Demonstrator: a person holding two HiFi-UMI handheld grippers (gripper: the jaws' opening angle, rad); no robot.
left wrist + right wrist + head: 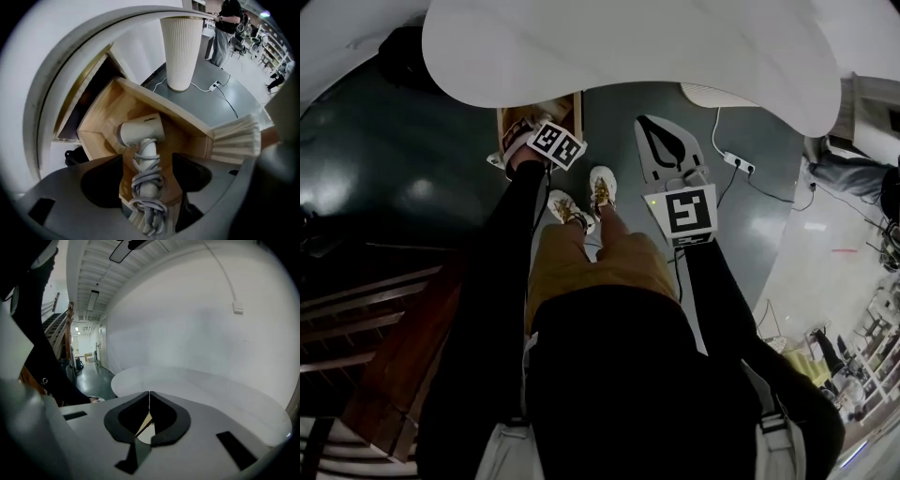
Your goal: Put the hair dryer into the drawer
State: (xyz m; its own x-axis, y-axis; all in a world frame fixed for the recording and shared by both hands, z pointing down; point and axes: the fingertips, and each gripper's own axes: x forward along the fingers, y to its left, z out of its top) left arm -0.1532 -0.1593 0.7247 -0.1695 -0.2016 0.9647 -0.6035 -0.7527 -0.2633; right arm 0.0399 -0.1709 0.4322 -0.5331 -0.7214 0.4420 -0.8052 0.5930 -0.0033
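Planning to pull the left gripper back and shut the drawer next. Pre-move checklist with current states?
1. hair dryer inside the drawer: ok.
2. left gripper jaws apart, gaps either side of the handle: ok.
3. cord wound on the handle, nothing over the drawer's front edge: cannot tell.
4. right gripper shut, nothing between its jaws: ok.
5. Drawer slide path clear: cannot tell.

- Hair dryer (140, 133): one short word in small grey print on the side of its white barrel, too small to read with certainty
- Marker cube (557, 144) of the left gripper (147, 172): a black-and-white square code pattern
- Marker cube (691, 213) of the right gripper (656, 131): a larger black-and-white square code pattern
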